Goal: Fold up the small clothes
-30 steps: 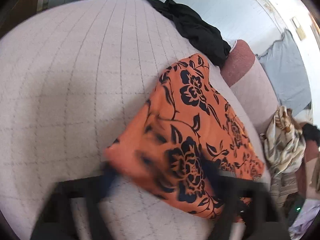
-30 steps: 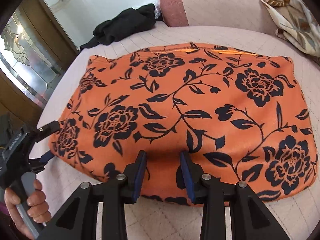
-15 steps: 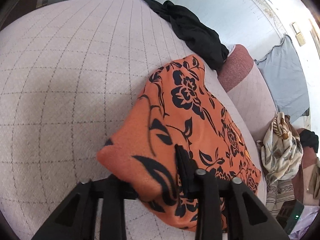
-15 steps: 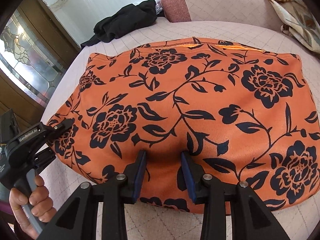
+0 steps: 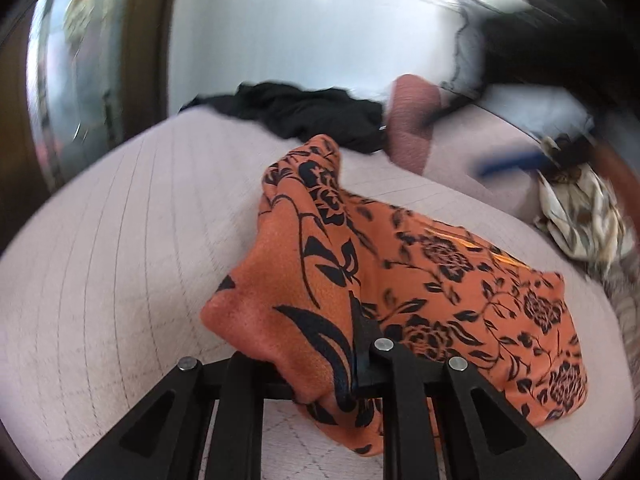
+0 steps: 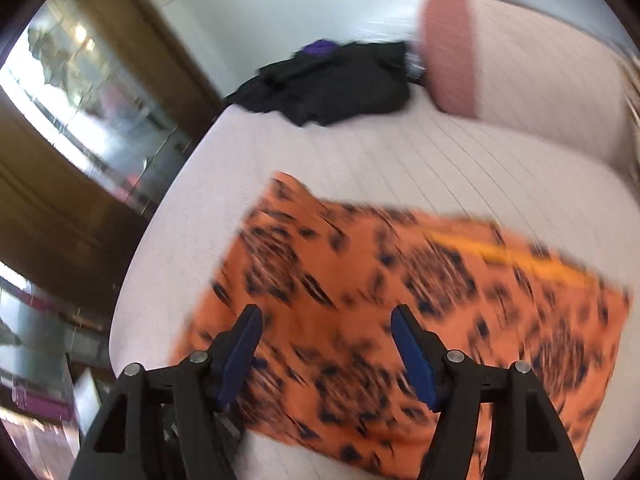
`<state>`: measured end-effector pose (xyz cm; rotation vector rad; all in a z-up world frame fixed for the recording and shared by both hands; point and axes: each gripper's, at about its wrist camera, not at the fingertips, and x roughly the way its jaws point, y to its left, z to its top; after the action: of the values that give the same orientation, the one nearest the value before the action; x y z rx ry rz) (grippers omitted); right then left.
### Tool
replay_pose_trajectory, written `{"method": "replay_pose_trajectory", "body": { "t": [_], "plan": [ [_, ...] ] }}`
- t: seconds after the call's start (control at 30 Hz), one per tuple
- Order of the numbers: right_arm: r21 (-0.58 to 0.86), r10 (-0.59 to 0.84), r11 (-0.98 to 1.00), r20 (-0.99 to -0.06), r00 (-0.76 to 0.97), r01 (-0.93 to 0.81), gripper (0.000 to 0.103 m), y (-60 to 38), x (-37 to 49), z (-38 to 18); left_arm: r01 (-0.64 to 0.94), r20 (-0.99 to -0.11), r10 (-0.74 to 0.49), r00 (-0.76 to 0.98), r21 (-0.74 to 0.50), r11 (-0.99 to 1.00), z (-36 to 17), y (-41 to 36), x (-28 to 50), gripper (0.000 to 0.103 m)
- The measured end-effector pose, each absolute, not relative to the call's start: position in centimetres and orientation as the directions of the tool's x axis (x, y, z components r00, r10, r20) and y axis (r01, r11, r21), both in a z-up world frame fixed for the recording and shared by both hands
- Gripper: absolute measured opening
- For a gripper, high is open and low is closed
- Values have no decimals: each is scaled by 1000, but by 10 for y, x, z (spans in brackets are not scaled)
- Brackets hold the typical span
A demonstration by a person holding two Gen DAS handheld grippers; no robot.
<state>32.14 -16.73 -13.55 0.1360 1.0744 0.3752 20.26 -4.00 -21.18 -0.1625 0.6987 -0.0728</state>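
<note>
An orange garment with black flowers (image 5: 460, 280) lies on a pale quilted cushion (image 5: 120, 240). My left gripper (image 5: 316, 352) is closing, and its jaws pinch the garment's near left corner, which is raised and bunched into a fold. One left finger is hidden under the fabric. In the right wrist view the orange garment (image 6: 360, 272) is blurred. My right gripper (image 6: 326, 316) hovers above its near edge. Its jaws are opening wide, and its blue pads (image 6: 240, 352) do not press on the cloth.
A black garment (image 5: 312, 112) (image 6: 332, 84) lies crumpled at the cushion's far edge beside a pink bolster (image 5: 412, 120) (image 6: 452, 52). A cream patterned scarf (image 5: 580, 216) sits at the right. A glazed wooden door (image 6: 80, 92) stands to the left.
The left jaws closed on the garment's corner and lifted it while the wrist rolled. The right gripper rose off the garment, its jaws spread wide, and the view blurred.
</note>
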Motion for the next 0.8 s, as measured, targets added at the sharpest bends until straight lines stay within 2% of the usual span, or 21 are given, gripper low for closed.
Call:
{"method": "replay_pose_trajectory", "body": {
  "t": [0.2,0.4,0.43,0.47,0.5,0.57,0.8],
  "plan": [
    [193,289,931,-909,301,-311,70,-96,386,-125,143,-582,-154,798,-65,988,-201,-73,187,17],
    [-8,68,937,-977,204,-348,70,-61,408,-159,196,-568,-171,805,-18,980,-201,-85,181,17],
    [-45,33,940,-975,221,-339,66,-63,407,-161,203,-566,-176,806,-15,979,-201,-86,181,17],
    [-53,28,944,-971,237,-327,44,-68,406,-162,217,-562,-188,806,-16,976,-200,-89,178,17],
    [-59,23,946,-969,247,-318,30,-73,404,-160,232,-556,-204,806,-20,972,-199,-91,176,17],
    [-83,8,950,-957,290,-300,19,-89,400,-154,265,-540,-228,810,-8,964,-197,-97,170,17],
    [24,114,976,-906,407,-218,16,-179,359,-132,443,-501,-427,752,-95,892,-188,-115,152,17]
  ]
}}
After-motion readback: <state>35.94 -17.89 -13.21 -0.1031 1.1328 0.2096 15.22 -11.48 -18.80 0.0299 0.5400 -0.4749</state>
